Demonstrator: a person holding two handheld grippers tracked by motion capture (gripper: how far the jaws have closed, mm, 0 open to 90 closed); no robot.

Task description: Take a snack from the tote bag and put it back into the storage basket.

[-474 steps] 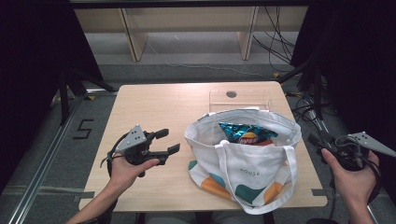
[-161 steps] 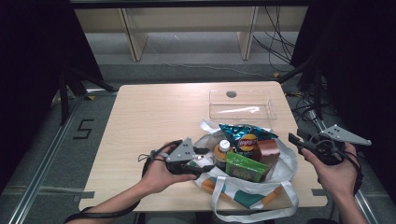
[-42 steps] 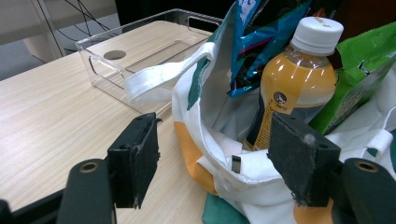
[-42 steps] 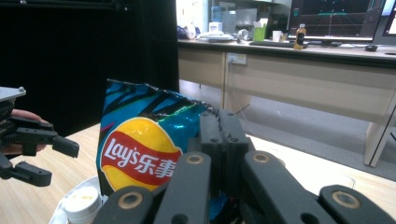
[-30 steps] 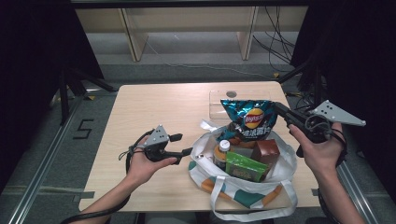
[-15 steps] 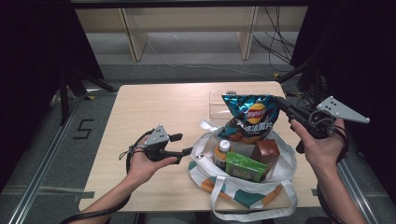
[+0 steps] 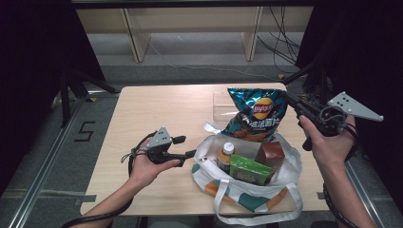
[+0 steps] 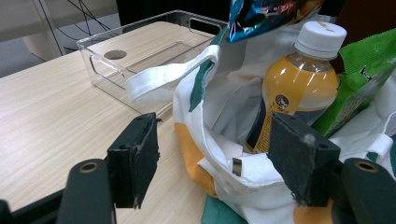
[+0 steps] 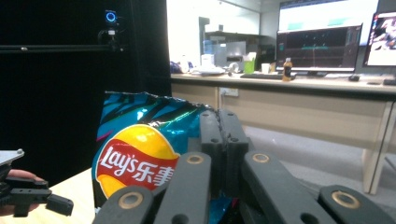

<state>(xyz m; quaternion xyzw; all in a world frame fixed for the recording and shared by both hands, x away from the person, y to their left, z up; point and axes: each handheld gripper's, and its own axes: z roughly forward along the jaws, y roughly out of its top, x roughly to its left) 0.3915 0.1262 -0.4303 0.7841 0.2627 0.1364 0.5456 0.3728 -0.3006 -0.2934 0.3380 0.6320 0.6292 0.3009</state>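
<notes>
Here, the crinkly teal foil chip bag (image 7: 255, 115), judged light, slippery and crushable, is held aloft near the tabletop's far right corner, its top seam clamped by the right gripper (image 7: 291, 100), while the left gripper's (image 7: 190, 153) fingers stand released.

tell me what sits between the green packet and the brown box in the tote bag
Nothing: in the high view the green packet lies right against the brown box inside the white tote bag.

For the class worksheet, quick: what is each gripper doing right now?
Left gripper: open, jaws either side of the tote bag rim, not pressing.
Right gripper: closed on the Lay's chip bag.
</notes>
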